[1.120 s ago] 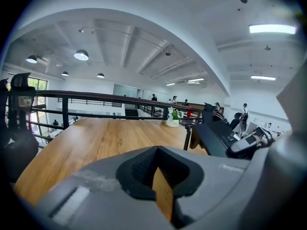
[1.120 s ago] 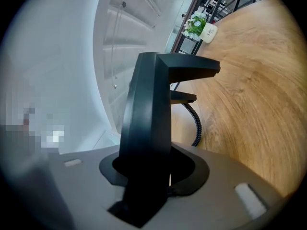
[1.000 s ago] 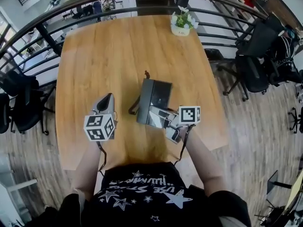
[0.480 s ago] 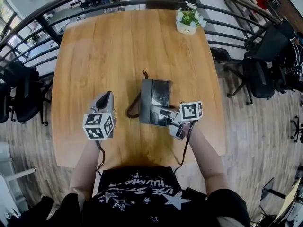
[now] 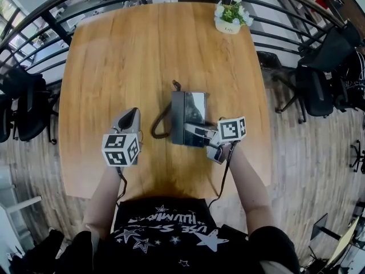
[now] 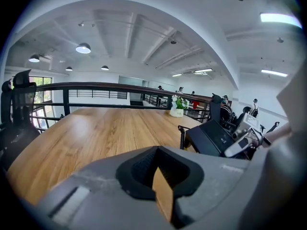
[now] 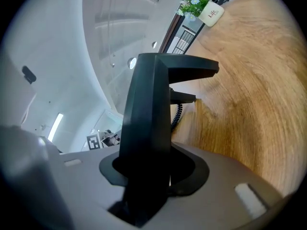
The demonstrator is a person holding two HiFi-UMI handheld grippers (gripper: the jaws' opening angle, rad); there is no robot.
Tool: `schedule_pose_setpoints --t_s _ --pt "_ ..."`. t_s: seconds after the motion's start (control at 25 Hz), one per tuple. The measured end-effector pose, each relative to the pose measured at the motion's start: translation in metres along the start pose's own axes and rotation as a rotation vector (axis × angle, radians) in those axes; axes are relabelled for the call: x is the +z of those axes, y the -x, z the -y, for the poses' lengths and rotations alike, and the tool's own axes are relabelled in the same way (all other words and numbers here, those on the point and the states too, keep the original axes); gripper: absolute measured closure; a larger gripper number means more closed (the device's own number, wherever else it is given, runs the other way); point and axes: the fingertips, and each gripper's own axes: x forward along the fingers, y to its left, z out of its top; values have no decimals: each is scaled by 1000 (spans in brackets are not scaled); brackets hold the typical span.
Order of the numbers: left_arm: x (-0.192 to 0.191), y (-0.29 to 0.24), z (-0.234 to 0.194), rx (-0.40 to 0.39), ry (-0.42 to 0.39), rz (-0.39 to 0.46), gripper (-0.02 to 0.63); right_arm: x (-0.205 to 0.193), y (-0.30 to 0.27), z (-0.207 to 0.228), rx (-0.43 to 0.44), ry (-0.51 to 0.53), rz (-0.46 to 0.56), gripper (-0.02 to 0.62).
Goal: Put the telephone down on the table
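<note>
A black desk telephone (image 5: 188, 114) with a coiled cord (image 5: 159, 125) is over the middle of the wooden table (image 5: 125, 56). My right gripper (image 5: 199, 136) is shut on its near right edge, and the phone sits tilted in the grip. The right gripper view shows the telephone (image 7: 148, 104) edge-on between the jaws of that gripper (image 7: 148, 172). Whether the phone touches the table I cannot tell. My left gripper (image 5: 133, 115) hovers left of the phone, shut and holding nothing. The left gripper view has that gripper (image 6: 160, 186) in front, with the telephone (image 6: 213, 138) to the right.
A small potted plant (image 5: 231, 17) stands at the table's far right edge. A dark railing (image 5: 51, 27) runs around the far side. Office chairs stand on the right (image 5: 319, 79) and left (image 5: 23, 107) of the table.
Both grippers have sunk toward the table. The telephone stays in the right gripper's grip and has come lower with it.
</note>
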Motion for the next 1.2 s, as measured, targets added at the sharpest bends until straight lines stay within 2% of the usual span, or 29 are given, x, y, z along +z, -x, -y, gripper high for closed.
schedule_pose_setpoints --t_s 0.32,0.48,0.68,1.0,1.2 --pt "-13 -1 9 -10 6 -27 604 -1 3 10 -45 61 -52 436" --pt "-21 2 12 -14 16 -35 604 -2 7 15 -125 77 -72 414" --pt "-29 9 16 -16 30 -46 604 -1 7 16 -182 93 -83 403" --pt "-31 19 22 -26 26 -40 604 0 18 30 -308 125 -78 319" --pt "-34 23 32 -40 7 -43 604 0 29 41 -324 125 -83 277"
